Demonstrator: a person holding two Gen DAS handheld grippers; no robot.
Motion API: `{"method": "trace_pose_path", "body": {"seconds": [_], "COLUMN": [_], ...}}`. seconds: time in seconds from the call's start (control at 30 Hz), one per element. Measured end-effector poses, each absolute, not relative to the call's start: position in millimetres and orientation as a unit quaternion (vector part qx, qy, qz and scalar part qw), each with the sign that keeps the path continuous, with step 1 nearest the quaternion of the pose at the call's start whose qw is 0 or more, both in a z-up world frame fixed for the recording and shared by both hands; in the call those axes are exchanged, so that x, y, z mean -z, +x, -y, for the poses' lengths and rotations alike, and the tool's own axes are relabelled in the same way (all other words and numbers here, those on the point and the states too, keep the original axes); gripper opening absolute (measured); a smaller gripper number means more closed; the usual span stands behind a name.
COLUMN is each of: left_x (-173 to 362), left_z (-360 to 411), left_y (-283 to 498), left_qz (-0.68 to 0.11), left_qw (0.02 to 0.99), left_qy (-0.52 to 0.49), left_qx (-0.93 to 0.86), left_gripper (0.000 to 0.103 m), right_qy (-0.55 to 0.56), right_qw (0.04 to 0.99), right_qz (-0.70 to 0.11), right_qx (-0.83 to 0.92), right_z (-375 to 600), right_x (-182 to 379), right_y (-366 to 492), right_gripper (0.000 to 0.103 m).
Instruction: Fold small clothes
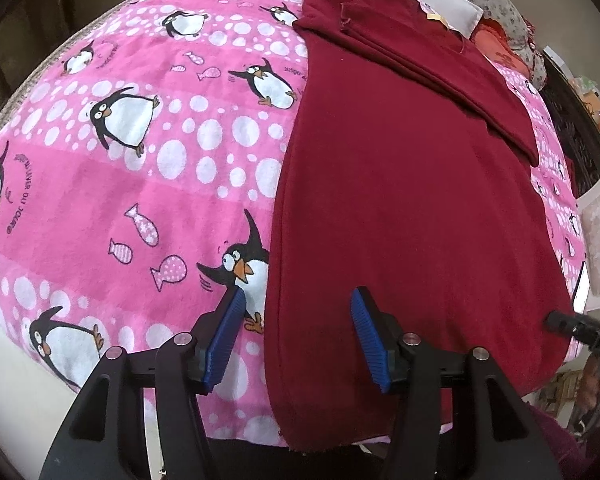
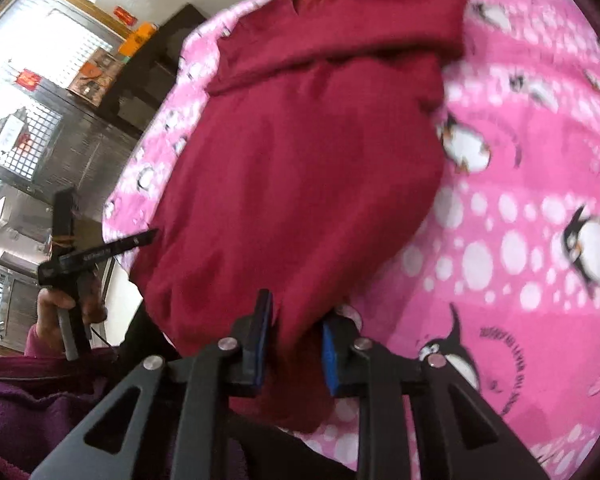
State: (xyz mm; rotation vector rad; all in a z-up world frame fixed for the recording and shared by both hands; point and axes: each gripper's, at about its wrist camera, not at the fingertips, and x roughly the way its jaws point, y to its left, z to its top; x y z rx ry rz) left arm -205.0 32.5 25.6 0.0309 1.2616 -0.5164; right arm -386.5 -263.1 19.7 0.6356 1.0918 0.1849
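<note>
Two grippers meet the shirt [image 1: 400,200] on the "DU JOUR" blanket [image 1: 100,200]: left [image 1: 298,340] gapes wide over its edge, right [image 2: 294,344] pinches its hem.

Dark red garment [image 1: 400,200]: matt knit cloth, fine smooth weave, hem stitched. White collar [image 1: 452,10]: smoother woven cloth, probably cotton; view is small at the far edge. Pink penguin blanket [image 1: 120,184]: soft fleece, brushed, slightly fuzzy nap. Left gripper [image 1: 298,336]: matt black plastic arms, ribbed blue rubbery pads [image 1: 228,340], shiny metal pins. Right gripper [image 2: 296,344]: same black plastic frame and blue pads, blurred.
</note>
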Motion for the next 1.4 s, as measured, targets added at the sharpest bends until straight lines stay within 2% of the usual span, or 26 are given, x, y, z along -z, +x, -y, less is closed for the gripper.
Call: {"method": "trace_pose_path", "body": {"seconds": [0.13,0.3,0.37,0.43,0.57,0.77,0.8,0.87,0.9,0.93,1.0,1.4], "left_x": [-25.1,-24.9,-25.4,-25.8,-27.4,-26.9,-27.2,-28.4,-30.3,-32.8,-41.6,-114.9], "left_z": [-27.9,-22.6,-22.2,-22.9,-22.5,-25.3,-24.2,-20.9,-18.6,-18.3,-18.8,2.3], "left_y": [-207.0,-198.9,-197.4,-196.4,-197.5,-205.6,-206.6,-206.9,-206.3,-205.3,-200.5,-120.9], "left_qz": [-0.579,-0.592,-0.594,-0.597,-0.603,-0.602,-0.6,-0.601,-0.601,-0.599,-0.595,-0.505], "left_qw": [0.777,0.763,0.76,0.757,0.748,0.747,0.747,0.742,0.741,0.74,0.74,0.802], "left_qy": [0.03,0.029,0.032,0.033,0.04,0.058,0.062,0.067,0.071,0.071,0.059,-0.015], "left_qx": [0.244,0.256,0.263,0.265,0.274,0.278,0.279,0.289,0.292,0.296,0.308,0.32], "left_gripper": [0.037,0.037,0.037,0.036,0.033,0.033,0.031,0.005,0.0,0.0,0.0,0.0], "right_qy": [0.342,0.343,0.343,0.329,0.324,0.374,0.374,0.36,0.345,0.329,0.323,0.331], "right_qw": [0.796,0.811,0.816,0.821,0.821,0.803,0.803,0.81,0.814,0.819,0.826,0.873], "right_qz": [-0.492,-0.467,-0.459,-0.461,-0.464,-0.454,-0.455,-0.454,-0.457,-0.46,-0.451,-0.342], "right_qx": [-0.085,-0.08,-0.076,-0.072,-0.08,-0.095,-0.094,-0.092,-0.091,-0.091,-0.102,-0.109], "right_z": [262.8,259.8,258.2,256.0,260.4,268.7,268.5,263.0,259.2,255.5,254.1,299.9], "right_x": [-6.2,-3.3,-2.7,-3.3,-4.4,1.5,2.6,1.6,0.1,-2.8,-12.2,-91.0], "right_y": [-393.6,-405.8,-407.5,-408.5,-410.5,-412.8,-412.8,-410.2,-407.6,-404.5,-400.1,-352.4], "right_gripper": [0.035,0.035,0.034,0.024,0.021,0.032,0.032,0.031,0.023,0.016,0.013,0.012]}}
